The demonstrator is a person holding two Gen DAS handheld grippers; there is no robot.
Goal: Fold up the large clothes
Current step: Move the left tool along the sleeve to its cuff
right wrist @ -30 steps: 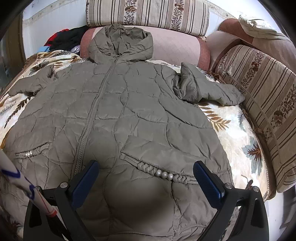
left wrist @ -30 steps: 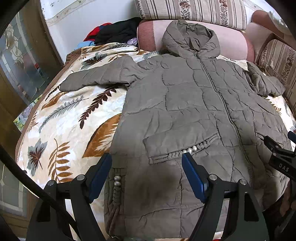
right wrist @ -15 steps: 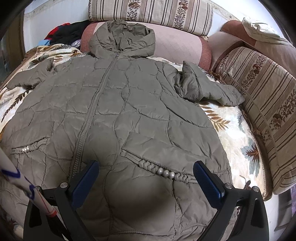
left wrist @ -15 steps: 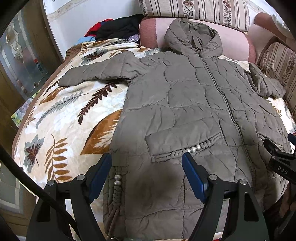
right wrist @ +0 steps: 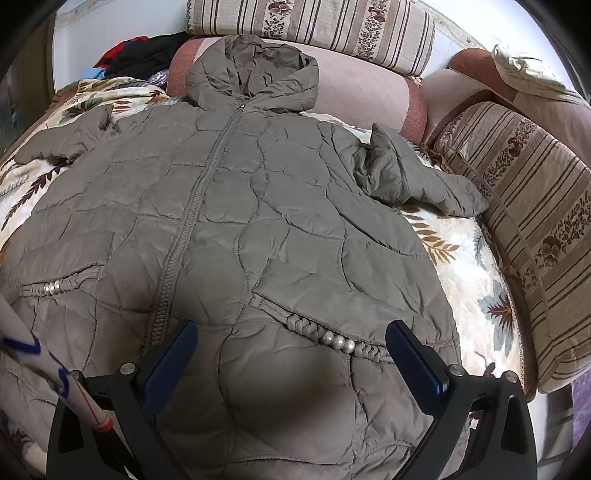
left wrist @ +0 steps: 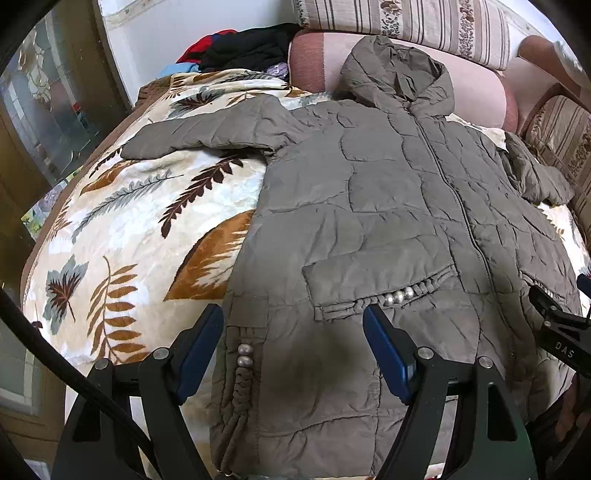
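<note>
A large olive quilted hooded jacket [left wrist: 388,206] lies front up and zipped on a leaf-print blanket [left wrist: 122,229]. Its hood rests against a pink cushion, and it also shows in the right wrist view [right wrist: 236,229]. Its left sleeve [left wrist: 207,129] stretches out flat. Its right sleeve [right wrist: 413,181] lies crumpled toward the striped sofa arm. My left gripper [left wrist: 293,343] is open and empty above the jacket's lower left hem. My right gripper [right wrist: 291,354] is open and empty above the lower right pocket. The right gripper's tip shows in the left wrist view [left wrist: 557,325].
Striped sofa cushions [right wrist: 524,221] border the right side and back [right wrist: 314,29]. A pile of black, red and blue clothes [left wrist: 243,48] lies at the back left. A glass door [left wrist: 48,110] stands left of the bed. A white stick [right wrist: 51,373] crosses the right view's lower left.
Both grippers have moved slightly forward and lower over the jacket's hem. Both stay open and the jacket has not moved.
</note>
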